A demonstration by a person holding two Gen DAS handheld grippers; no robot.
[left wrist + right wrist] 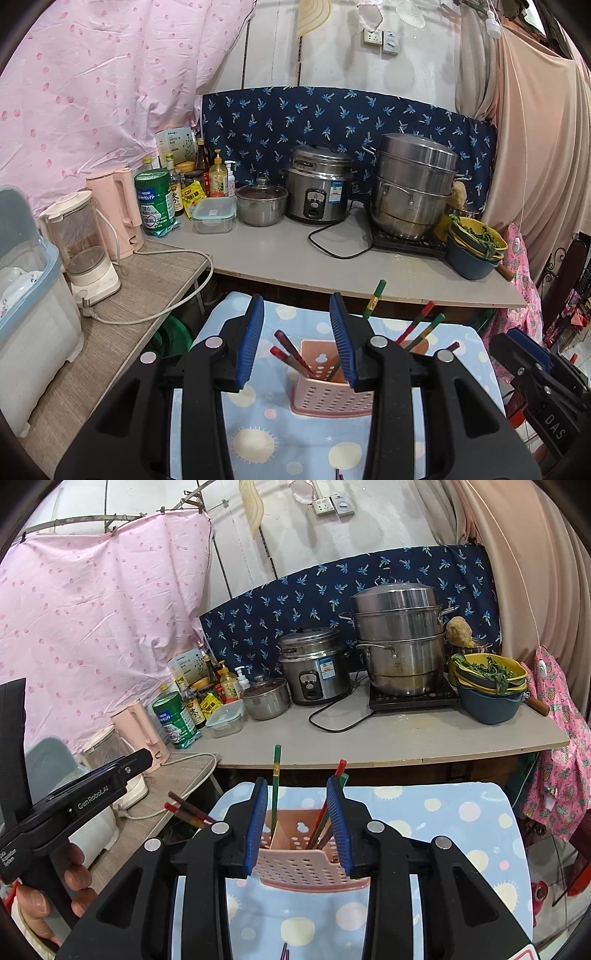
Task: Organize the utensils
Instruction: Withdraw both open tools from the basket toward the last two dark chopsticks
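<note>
Both claws — left gripper [297, 341] and right gripper [297, 825] — hang parted and empty over the pink holder [325, 384], chopsticks [293, 352] inside; loose chopsticks [284, 952] likely come next.

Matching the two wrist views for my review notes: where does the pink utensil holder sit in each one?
Left wrist: pink utensil holder low centre, on the blue dotted cloth, between the open jaws.
Right wrist: holder low centre, again between open jaws.
Shared landmark: the rice cooker on the counter behind.
</note>
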